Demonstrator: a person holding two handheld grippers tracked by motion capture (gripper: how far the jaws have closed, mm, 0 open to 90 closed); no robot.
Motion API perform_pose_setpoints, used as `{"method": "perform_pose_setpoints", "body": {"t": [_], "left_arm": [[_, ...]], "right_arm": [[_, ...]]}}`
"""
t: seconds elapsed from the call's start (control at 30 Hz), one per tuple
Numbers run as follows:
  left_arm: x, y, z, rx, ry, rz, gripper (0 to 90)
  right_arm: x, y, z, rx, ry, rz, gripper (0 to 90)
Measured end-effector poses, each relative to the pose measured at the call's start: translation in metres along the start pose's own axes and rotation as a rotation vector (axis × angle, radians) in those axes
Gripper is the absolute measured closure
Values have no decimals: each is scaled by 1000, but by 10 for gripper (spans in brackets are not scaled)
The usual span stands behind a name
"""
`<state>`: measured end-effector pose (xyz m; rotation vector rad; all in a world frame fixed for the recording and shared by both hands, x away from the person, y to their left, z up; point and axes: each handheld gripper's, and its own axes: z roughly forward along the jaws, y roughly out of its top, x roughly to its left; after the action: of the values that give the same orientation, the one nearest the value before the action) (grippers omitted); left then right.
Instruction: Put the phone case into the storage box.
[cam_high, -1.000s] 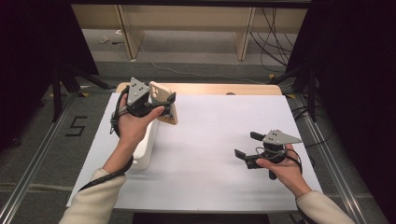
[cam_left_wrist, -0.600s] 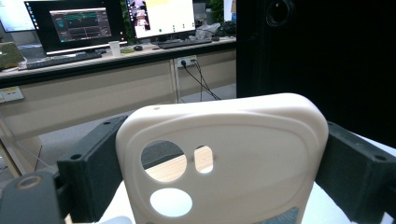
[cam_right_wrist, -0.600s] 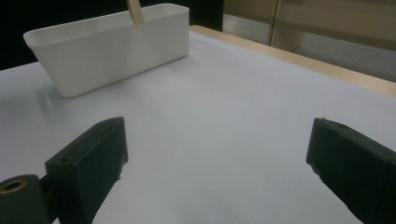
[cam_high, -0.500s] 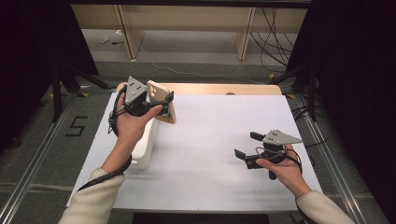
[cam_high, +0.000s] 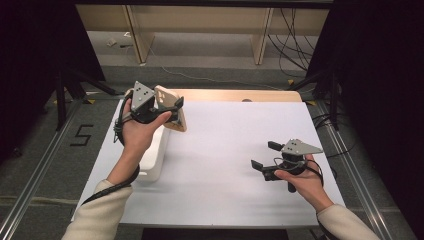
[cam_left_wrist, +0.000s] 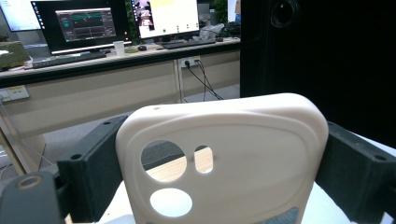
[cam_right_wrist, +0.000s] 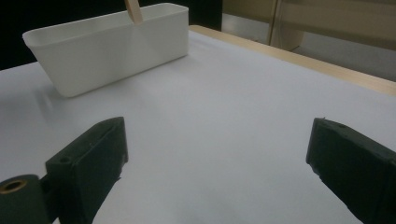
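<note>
**benchguy:** so the left gripper (cam_high: 172, 111) has its jaws clamped on the side edges of a cream phone case (cam_left_wrist: 224, 158), held up in the air just past the far end of the white bin (cam_high: 152, 160); the grip looks like it's only on those smooth rounded edges, so I'd guess the case could twist or pop out if the hand tilts or eases off; if it's headed for the bin, a drop from there might clip the rim and land on the white table (cam_high: 225, 165) instead.

**tablecam:** agreed; soft case, hard jaws, could flex and squirt free too; moving right, the middle of the table is bare, nothing blocking; the right gripper (cam_high: 264, 156) sits low over the table with its jaws spread wide, holding nothing, well apart from the bin; past the table's far edge there are wooden legs and loose cables on the floor, not in the way as far as I can judge.
</note>
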<state>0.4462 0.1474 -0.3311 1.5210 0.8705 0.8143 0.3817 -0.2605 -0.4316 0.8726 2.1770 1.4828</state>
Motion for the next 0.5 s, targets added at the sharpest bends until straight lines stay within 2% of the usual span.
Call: {"method": "perform_pose_setpoints", "body": {"t": [0.5], "left_arm": [[5,-2,0,7,10,-4,103]], "right_arm": [[0,0,0,-1,2,1,65]]}}
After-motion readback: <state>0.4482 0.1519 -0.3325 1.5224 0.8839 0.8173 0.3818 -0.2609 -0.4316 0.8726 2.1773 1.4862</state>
